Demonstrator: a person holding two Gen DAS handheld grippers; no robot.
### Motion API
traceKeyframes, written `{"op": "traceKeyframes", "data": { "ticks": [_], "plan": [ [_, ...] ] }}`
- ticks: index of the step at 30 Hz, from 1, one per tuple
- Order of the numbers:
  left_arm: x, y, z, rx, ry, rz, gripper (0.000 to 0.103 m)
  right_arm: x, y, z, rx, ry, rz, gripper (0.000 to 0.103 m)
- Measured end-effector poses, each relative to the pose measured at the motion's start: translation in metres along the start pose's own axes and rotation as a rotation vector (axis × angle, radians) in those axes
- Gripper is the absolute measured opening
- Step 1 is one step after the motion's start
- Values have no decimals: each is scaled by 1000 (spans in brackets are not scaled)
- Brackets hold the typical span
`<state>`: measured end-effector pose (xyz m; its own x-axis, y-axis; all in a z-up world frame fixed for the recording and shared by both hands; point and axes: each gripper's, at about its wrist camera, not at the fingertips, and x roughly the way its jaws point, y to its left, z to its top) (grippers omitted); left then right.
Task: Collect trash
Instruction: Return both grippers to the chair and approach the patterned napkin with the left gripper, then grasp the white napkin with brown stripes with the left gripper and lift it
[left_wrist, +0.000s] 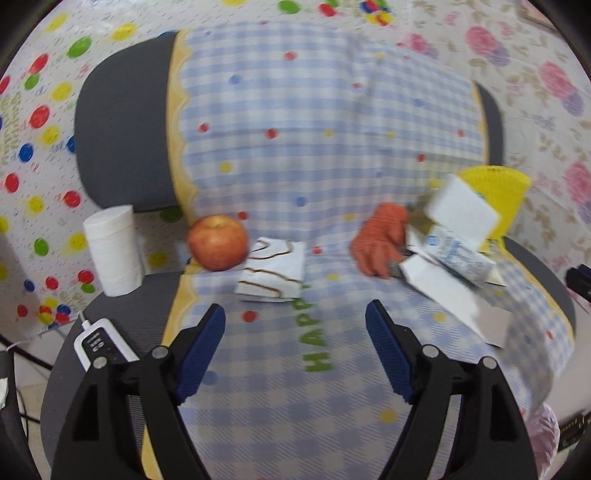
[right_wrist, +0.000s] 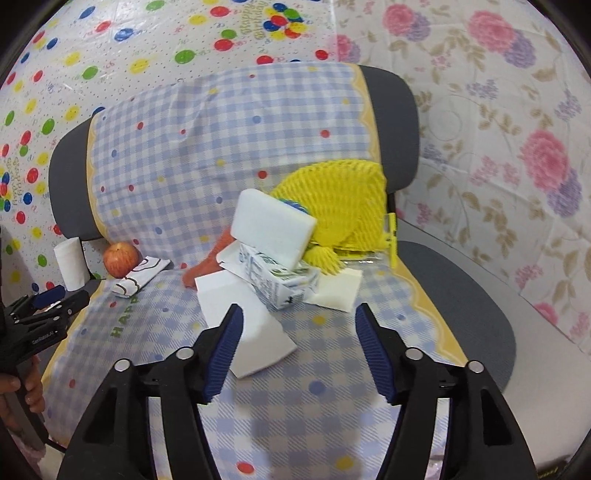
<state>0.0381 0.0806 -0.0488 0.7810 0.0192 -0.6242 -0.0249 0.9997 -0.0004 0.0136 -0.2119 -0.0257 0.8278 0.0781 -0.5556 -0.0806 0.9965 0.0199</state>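
A trash pile sits on the chair seat: a crushed milk carton (right_wrist: 280, 282), a white foam block (right_wrist: 273, 230) leaning on it, white paper sheets (right_wrist: 243, 317), a yellow foam fruit net (right_wrist: 343, 206) and an orange glove (right_wrist: 207, 267). The pile also shows in the left wrist view, with the carton (left_wrist: 456, 256) and the glove (left_wrist: 380, 245). My right gripper (right_wrist: 299, 347) is open and empty, just short of the paper and carton. My left gripper (left_wrist: 295, 350) is open and empty over the cloth, left of the pile; it also shows in the right wrist view (right_wrist: 55, 301).
A checked cloth (left_wrist: 295, 129) covers a grey office chair (left_wrist: 122, 129). An apple (left_wrist: 217, 243), a folded white wrapper (left_wrist: 273, 271) and a paper roll (left_wrist: 112, 249) stand at the seat's left. A white remote (left_wrist: 99, 341) lies at the left edge. Patterned sheets hang behind.
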Motion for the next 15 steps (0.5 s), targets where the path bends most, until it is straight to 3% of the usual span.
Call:
{"op": "traceKeyframes", "data": {
  "ticks": [10,12,13,15],
  "plan": [
    [68,18,16,15,75,92,77,40,14,21,-2,11,25,66],
    [78,16,17,24,77,88,77,43,14,21,2,13,27,66],
    [81,15,18,17,36,80,77,46,14,21,4,18,28,66],
    [88,14,20,19,54,59,77,50,14,21,8,25,27,66]
  ]
}}
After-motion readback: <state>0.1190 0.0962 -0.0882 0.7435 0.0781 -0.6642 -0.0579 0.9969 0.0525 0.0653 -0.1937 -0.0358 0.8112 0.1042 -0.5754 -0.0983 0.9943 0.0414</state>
